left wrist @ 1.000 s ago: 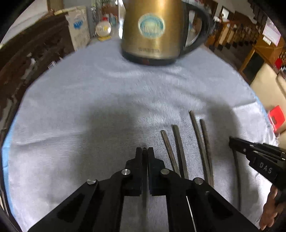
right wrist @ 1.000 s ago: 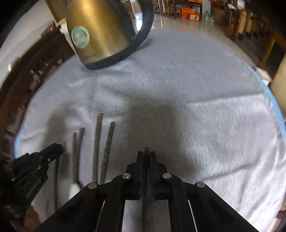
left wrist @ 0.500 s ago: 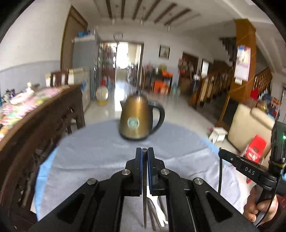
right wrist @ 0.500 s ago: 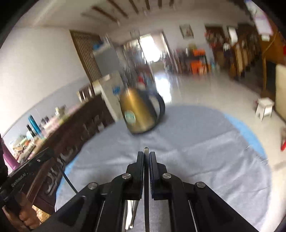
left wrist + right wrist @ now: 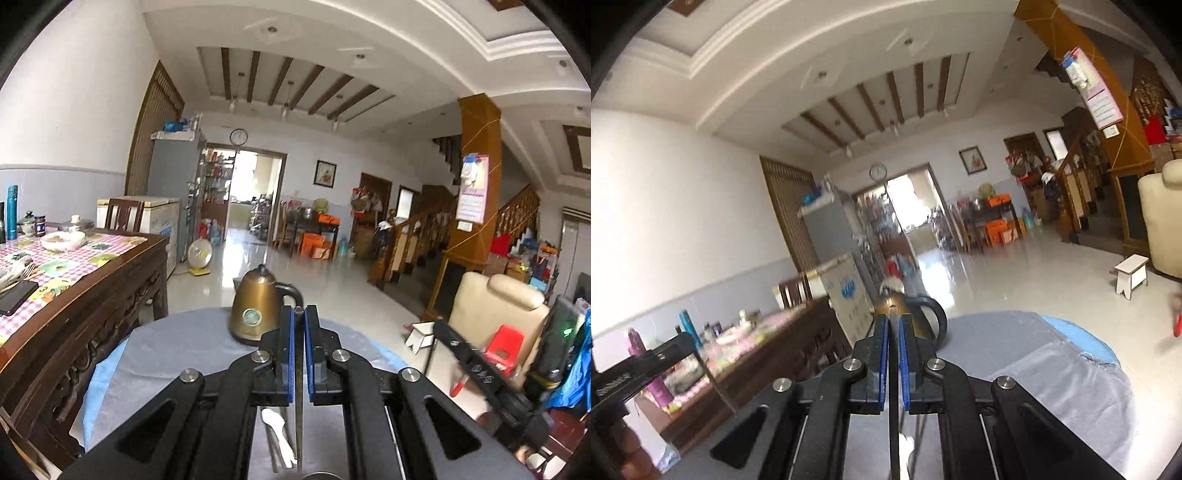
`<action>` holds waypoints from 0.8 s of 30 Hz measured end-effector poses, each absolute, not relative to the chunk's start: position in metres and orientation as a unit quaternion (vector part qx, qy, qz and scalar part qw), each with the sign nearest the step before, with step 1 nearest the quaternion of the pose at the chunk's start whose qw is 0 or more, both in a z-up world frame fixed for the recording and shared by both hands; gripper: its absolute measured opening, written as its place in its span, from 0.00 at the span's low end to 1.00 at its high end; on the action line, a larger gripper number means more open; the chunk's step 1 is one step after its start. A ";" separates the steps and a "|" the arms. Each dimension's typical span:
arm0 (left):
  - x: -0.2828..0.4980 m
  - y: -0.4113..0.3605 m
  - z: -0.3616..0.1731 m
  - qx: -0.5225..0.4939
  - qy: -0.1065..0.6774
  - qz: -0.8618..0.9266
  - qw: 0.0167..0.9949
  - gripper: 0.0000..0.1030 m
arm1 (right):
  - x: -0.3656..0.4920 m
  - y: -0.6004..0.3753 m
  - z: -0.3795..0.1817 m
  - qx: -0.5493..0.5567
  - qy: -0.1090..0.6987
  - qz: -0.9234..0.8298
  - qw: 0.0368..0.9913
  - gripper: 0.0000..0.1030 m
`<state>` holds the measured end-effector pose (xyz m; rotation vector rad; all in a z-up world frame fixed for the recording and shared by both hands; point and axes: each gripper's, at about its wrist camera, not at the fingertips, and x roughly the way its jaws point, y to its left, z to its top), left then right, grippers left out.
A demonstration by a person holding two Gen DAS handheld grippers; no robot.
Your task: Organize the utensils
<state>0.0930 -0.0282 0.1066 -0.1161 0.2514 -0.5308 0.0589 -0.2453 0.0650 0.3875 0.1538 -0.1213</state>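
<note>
My left gripper (image 5: 299, 314) is shut on a thin dark chopstick (image 5: 298, 424) that hangs down between its blue pads, lifted high and tilted up toward the room. My right gripper (image 5: 894, 317) is likewise shut on a dark chopstick (image 5: 894, 406). Below the left gripper lie a white spoon (image 5: 275, 424) and more dark chopsticks on the grey cloth (image 5: 177, 354). The right gripper shows at the right of the left wrist view (image 5: 465, 354); the left gripper shows at the left of the right wrist view (image 5: 646, 362), a chopstick hanging from it.
A gold electric kettle (image 5: 255, 310) stands at the far side of the round cloth-covered table (image 5: 1052, 369). A dark wooden table (image 5: 85, 295) with a checked cloth stands left. A cream armchair (image 5: 495, 314) and red stool (image 5: 506, 343) are right.
Both grippers have lifted from just above the cloth and tilted up, each carrying a chopstick. The views now show the room instead of the tabletop.
</note>
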 end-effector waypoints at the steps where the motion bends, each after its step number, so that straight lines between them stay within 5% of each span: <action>1: 0.089 -0.027 0.108 -0.059 0.122 -0.263 0.955 0.05 | 0.057 -0.240 0.066 0.194 0.063 -0.064 0.977 0.06; 24: 0.071 -0.027 0.058 -0.073 0.203 -0.243 0.946 0.05 | 0.037 -0.201 0.015 0.159 0.072 -0.078 0.981 0.06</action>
